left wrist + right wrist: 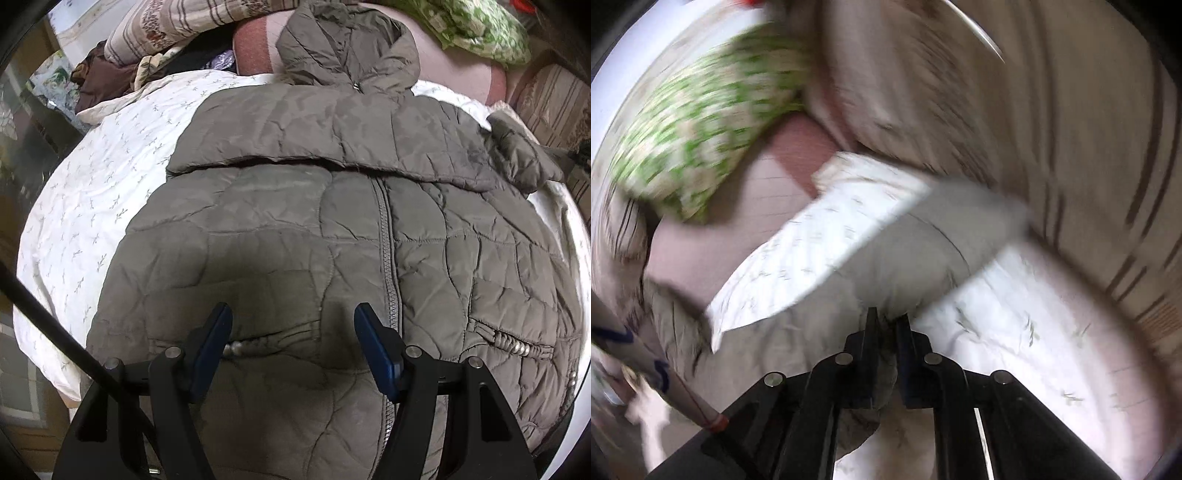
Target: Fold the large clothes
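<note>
Your left gripper hovers spread above the jacket; your right gripper pinches what looks like its fabric

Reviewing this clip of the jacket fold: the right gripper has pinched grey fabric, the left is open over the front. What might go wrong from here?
1. The right gripper is shut on only a thin pinch of the jacket sleeve; the slick quilted fabric could slip out mid-fold.
2. The left gripper hangs open above the jacket, not pinning it, so pulling may drag the whole garment across the white sheet.
3. The right wrist view is heavily blurred, so where the sleeve lands is hard to judge.
</note>
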A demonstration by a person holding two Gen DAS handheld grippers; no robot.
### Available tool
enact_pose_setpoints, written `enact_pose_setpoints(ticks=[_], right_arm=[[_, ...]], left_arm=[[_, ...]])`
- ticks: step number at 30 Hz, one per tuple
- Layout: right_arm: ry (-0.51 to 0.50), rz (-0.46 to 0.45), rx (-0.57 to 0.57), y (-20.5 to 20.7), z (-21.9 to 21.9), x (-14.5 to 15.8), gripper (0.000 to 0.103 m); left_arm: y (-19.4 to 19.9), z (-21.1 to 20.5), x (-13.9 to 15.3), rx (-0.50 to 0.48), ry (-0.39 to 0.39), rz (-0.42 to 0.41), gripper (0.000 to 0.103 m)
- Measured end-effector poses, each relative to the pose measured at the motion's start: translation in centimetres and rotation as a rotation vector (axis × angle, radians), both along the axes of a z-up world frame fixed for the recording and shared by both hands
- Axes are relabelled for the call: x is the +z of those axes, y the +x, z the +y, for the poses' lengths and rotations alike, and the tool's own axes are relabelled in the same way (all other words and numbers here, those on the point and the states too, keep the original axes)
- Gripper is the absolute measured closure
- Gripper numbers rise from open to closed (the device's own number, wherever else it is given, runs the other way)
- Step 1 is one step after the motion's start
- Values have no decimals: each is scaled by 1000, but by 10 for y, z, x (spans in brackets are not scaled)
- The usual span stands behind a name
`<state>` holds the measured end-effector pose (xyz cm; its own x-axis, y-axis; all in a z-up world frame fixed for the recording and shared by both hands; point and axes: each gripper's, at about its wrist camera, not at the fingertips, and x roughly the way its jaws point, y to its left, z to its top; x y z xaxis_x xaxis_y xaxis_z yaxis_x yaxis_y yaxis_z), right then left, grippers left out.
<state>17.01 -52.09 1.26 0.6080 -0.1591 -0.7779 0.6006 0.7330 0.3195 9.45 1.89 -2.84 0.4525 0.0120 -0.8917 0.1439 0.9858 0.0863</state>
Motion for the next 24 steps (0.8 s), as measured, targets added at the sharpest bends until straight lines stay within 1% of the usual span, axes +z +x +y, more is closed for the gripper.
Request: enact_pose_setpoints(ticks=[1, 2, 3, 4, 7, 8, 9, 11, 13, 14, 15, 16, 17, 18, 19, 20, 22, 23, 24], right_arm=[[-56, -7, 34, 2, 17, 19, 95], [-84, -13, 55, 3, 28, 29, 95], [-126, -29, 100, 5, 50, 49, 95], [-144, -39, 128, 7, 64, 60, 95], [-208, -81, 260, 13, 127, 99, 95], [-215, -89, 290, 15, 142, 106, 95], [-222, -104, 341, 16, 167, 116, 95], [-228, -126, 429, 20, 212, 129, 95], [-227, -140, 512, 25, 254, 135, 95], [-224, -144, 571, 28, 285, 136, 95], [-222, -144, 604, 29, 302, 136, 95], [-223, -139, 659, 31, 330, 133, 95], [-225, -133, 688, 32, 346, 129, 95], [-230, -113, 737, 35, 373, 121, 95], [-233, -89, 773, 38, 396, 110, 95], [-235, -72, 795, 37, 409, 101, 95], [-254, -3, 853, 41, 452, 67, 95], [-262, 21, 866, 45, 461, 56, 95], [-274, 60, 887, 47, 479, 37, 95]], left_arm=[[-1, 3, 1, 2, -9, -3, 35], [-4, 8, 4, 4, -20, -8, 35], [-7, 12, 5, 7, -28, -13, 35], [-8, 15, 6, 9, -34, -17, 35], [-17, 28, 14, 23, -39, -48, 35], [-21, 33, 18, 30, -33, -67, 35], [-25, 40, 22, 34, -38, -91, 35], [-32, 53, 30, 39, -67, -120, 35], [-37, 65, 35, 50, -87, -139, 35], [-40, 75, 37, 65, -94, -148, 35], [-42, 83, 38, 79, -99, -153, 35], [-44, 88, 38, 89, -103, -156, 35], [-45, 95, 38, 103, -111, -157, 35], [-46, 104, 37, 122, -121, -155, 35], [-47, 113, 37, 139, -132, -152, 35], [-48, 120, 36, 153, -143, -150, 35], [-51, 133, 37, 171, -166, -153, 35], [-52, 137, 38, 178, -171, -157, 35], [-53, 141, 39, 183, -175, -160, 35]])
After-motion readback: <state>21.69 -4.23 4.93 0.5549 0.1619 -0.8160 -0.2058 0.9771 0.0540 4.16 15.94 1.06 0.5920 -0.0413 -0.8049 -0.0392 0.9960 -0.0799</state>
